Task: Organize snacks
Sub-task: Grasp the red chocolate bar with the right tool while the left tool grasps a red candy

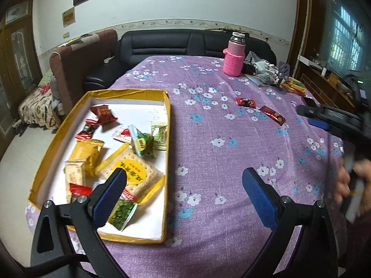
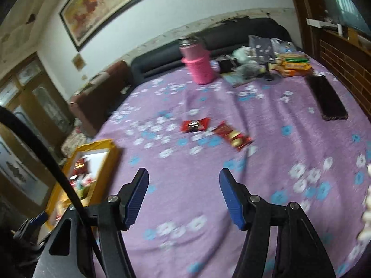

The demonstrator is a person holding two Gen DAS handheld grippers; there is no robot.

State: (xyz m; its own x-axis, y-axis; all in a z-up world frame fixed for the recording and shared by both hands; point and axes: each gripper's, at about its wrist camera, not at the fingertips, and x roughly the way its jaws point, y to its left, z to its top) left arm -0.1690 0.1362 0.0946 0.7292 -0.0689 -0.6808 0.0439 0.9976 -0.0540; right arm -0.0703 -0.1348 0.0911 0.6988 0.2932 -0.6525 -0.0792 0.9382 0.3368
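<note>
Snacks (image 1: 120, 153) fill the yellow tray (image 1: 168, 115); left gripper (image 1: 185, 185) and right gripper (image 2: 184, 199) hover spread, empty.

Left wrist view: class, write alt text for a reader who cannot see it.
An open left gripper hangs over a purple flowered tablecloth, beside a yellow tray filled with wrapped snacks. Two red snacks lie loose on the cloth further back, near a pink bottle. The right gripper enters from the right edge.
</note>
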